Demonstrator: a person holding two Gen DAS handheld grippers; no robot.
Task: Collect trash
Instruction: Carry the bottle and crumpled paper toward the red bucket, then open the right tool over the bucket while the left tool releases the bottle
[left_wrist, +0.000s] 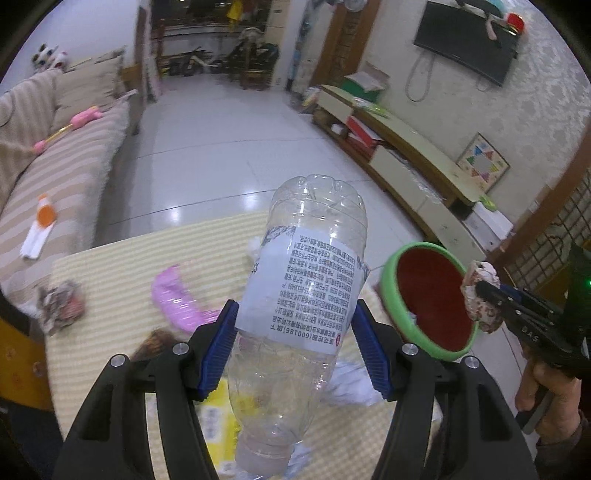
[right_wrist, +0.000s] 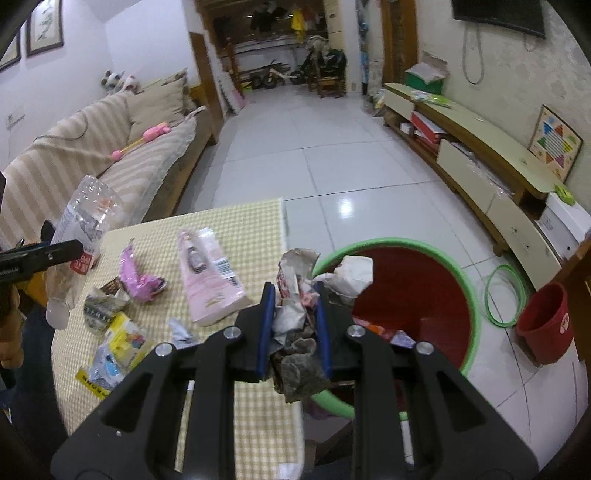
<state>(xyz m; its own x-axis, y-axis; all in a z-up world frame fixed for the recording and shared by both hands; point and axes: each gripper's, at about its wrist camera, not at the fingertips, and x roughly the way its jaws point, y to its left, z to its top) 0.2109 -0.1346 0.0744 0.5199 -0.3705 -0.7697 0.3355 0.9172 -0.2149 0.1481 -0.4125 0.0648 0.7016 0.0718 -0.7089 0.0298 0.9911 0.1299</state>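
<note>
Left claw (left_wrist: 293, 339): angled downward above the surface (left_wrist: 122, 273), blue pads clamped on an empty bottle (left_wrist: 299, 291), cap end toward the camera. Right claw (right_wrist: 293, 314): angled downward, squeezed tight on a paper wad (right_wrist: 295, 332), at the bin (right_wrist: 469, 291) rim. Wrappers (right_wrist: 142, 282) lie on the surface.

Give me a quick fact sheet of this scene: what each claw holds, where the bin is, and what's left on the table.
left gripper: shut on clear plastic bottle
right gripper: shut on crumpled wrapper
bin: red with green rim, on the floor beside the table, some trash inside
table: checked cloth, still bearing pink packet and smaller wrappers
</note>
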